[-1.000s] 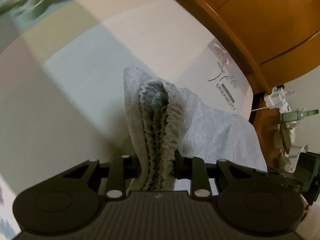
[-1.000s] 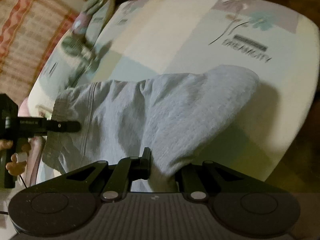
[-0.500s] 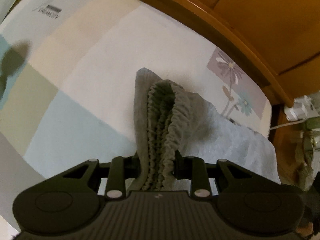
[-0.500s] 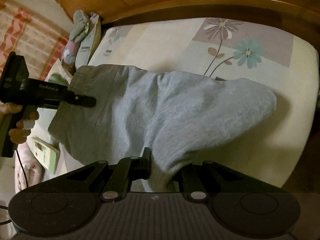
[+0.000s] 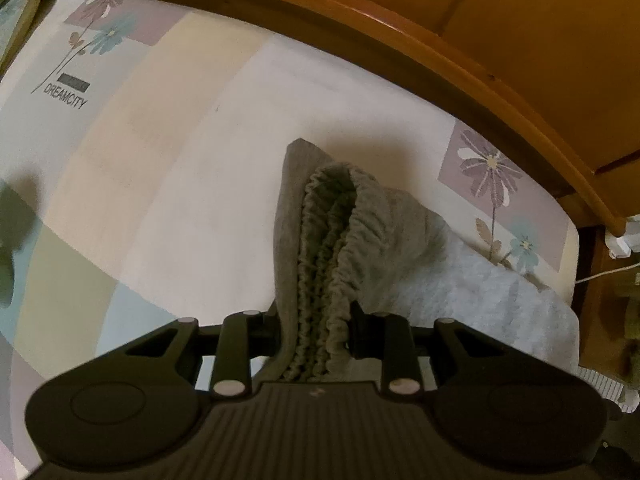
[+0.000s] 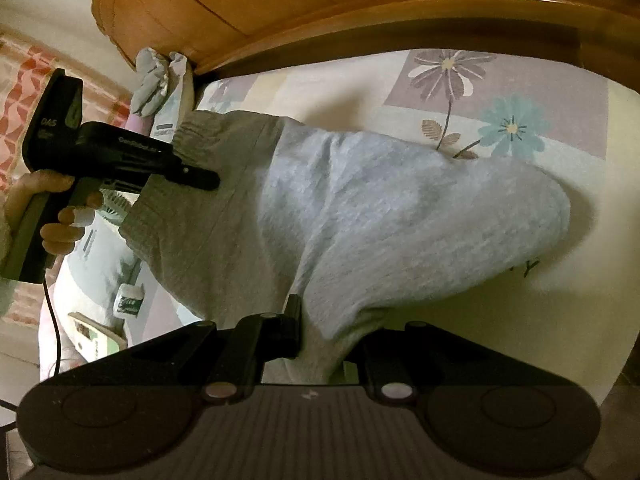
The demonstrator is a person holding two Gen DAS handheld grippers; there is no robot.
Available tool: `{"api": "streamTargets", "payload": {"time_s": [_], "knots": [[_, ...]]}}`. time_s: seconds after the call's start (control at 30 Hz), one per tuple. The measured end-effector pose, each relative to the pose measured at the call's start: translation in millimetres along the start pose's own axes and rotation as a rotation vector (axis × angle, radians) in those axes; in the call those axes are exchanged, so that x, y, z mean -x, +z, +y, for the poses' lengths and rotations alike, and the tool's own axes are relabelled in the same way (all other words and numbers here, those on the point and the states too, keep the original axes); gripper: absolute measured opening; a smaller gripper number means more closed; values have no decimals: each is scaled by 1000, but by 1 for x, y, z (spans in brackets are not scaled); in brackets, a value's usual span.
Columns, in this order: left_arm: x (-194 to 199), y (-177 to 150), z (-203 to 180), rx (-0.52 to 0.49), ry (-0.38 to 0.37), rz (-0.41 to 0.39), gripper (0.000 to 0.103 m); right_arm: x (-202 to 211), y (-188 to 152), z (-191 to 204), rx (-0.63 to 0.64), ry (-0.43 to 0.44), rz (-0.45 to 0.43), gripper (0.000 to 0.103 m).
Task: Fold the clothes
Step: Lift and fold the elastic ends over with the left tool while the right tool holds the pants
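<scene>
The left wrist camera looks straight down, very near, on the gathered waistband of the grey pants, while the right wrist camera looks slantwise over the same pants and the flowered bedsheet.

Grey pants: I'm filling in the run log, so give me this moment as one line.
left gripper: shut on waistband | right gripper: shut on pants | pants: held over bed
</scene>
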State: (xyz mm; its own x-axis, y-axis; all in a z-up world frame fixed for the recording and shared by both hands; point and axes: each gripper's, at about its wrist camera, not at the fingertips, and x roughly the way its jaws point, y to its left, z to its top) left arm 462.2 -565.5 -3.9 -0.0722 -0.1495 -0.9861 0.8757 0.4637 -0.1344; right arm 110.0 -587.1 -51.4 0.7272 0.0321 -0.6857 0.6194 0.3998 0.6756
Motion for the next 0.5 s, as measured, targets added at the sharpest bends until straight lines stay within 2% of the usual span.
{"api": "streamTargets", "payload": {"time_s": [0.5], "knots": [[-29, 14, 0, -69, -24, 1, 28, -3, -5, 3, -18, -71, -19, 11]]}}
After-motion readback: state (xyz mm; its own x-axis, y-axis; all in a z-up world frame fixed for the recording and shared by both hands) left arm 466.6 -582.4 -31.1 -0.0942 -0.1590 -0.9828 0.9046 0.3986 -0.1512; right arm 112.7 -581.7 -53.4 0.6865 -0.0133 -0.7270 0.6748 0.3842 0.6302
